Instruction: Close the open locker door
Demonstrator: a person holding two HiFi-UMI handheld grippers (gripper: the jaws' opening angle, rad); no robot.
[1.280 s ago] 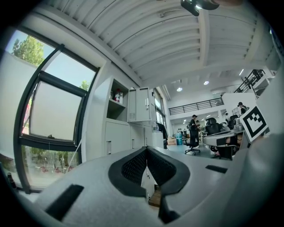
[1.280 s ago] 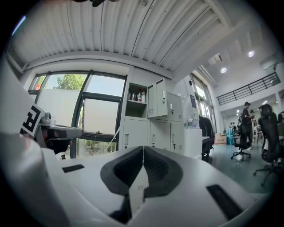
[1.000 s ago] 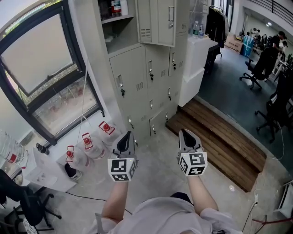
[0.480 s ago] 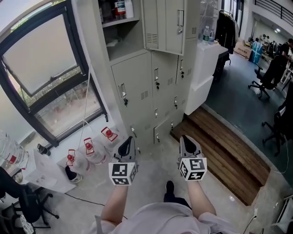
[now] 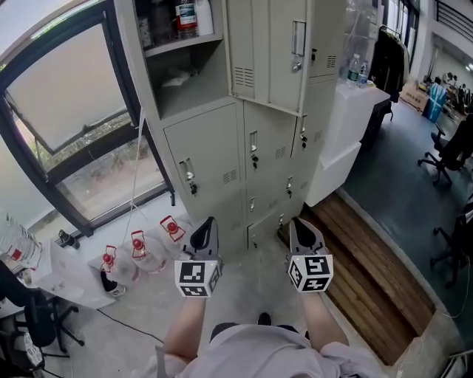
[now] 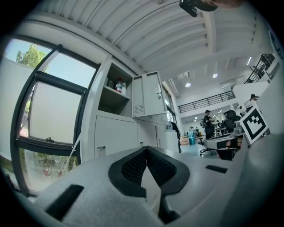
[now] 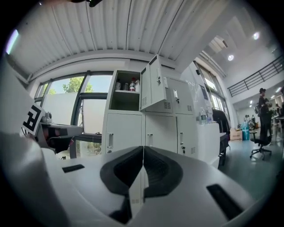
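A grey locker bank (image 5: 244,148) stands ahead by the window. Its upper-left door (image 5: 267,52) hangs open and swung to the right, baring a compartment (image 5: 181,66) with bottles (image 5: 188,15) on a shelf. The open door (image 7: 153,91) and the open door (image 6: 146,95) also show in both gripper views. My left gripper (image 5: 205,235) and right gripper (image 5: 301,232) are held low, side by side, well short of the lockers. Both are shut with nothing between the jaws, which meet in the left gripper (image 6: 145,153) and in the right gripper (image 7: 143,153).
Several clear water jugs with red caps (image 5: 137,251) lie on the floor left of the lockers under a large window (image 5: 66,111). A white cabinet (image 5: 344,140) stands right of the lockers. A wooden step (image 5: 369,273) runs along the right. Office chairs (image 5: 451,155) stand beyond.
The view has come closer to the lockers and tilted up, so the open compartment sits larger in the head view. Both grippers kept their place in the picture and stayed shut.
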